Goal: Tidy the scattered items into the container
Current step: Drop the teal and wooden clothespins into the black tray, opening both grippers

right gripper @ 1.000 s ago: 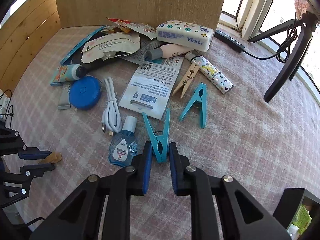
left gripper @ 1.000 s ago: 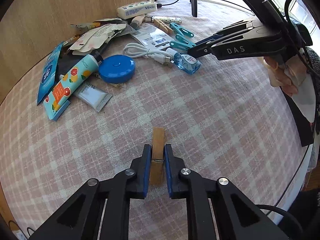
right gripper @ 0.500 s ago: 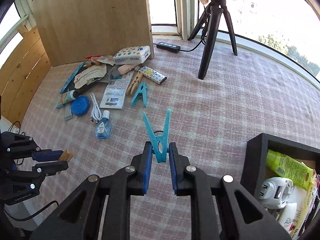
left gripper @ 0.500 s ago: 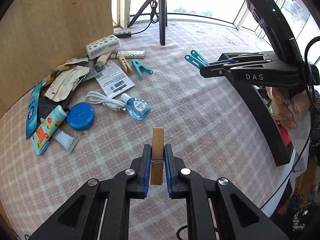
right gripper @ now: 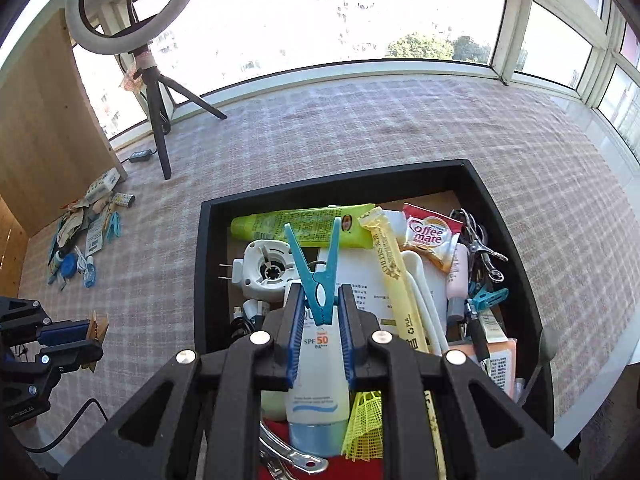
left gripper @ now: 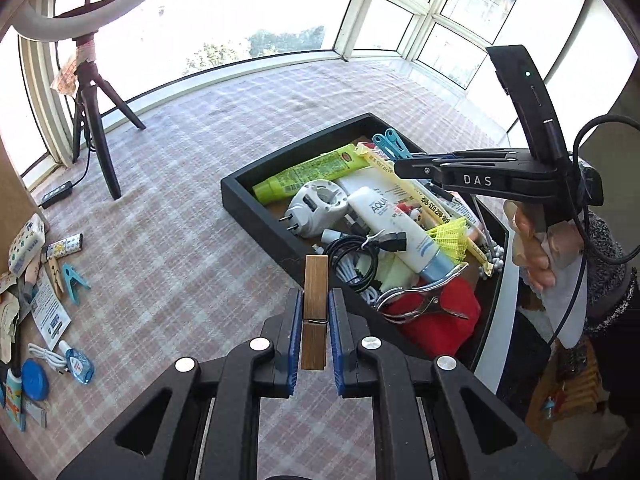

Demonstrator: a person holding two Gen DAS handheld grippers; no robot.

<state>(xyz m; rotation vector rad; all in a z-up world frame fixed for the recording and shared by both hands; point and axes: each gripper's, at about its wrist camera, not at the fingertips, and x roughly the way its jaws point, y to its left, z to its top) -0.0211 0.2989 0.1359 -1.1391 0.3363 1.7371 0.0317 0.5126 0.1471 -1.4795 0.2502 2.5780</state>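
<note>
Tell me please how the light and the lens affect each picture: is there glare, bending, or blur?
Left wrist view: windows blown out white, the floor edge bends strongly, tray sharp in hard sunlight. Right wrist view: sky overexposed, window frame curved by the fisheye, corners dark, far pile small and soft; the peg is crisp.

A pink-and-white plaid cloth [right gripper: 360,128] covers the table. The tray [right gripper: 202,264] is black. Inside lie a lime-green tube [right gripper: 272,226], a white plug adapter [right gripper: 264,268], a pale yellow sachet [right gripper: 394,264] and a red-and-white creamer packet [right gripper: 430,234]. The right tool [right gripper: 319,316] — black with blue pads — carries a teal clothespin [right gripper: 316,268]; the left tool [left gripper: 315,312] carries a tan wooden one [left gripper: 315,300]. Far left, a round blue tin [left gripper: 35,379].
</note>
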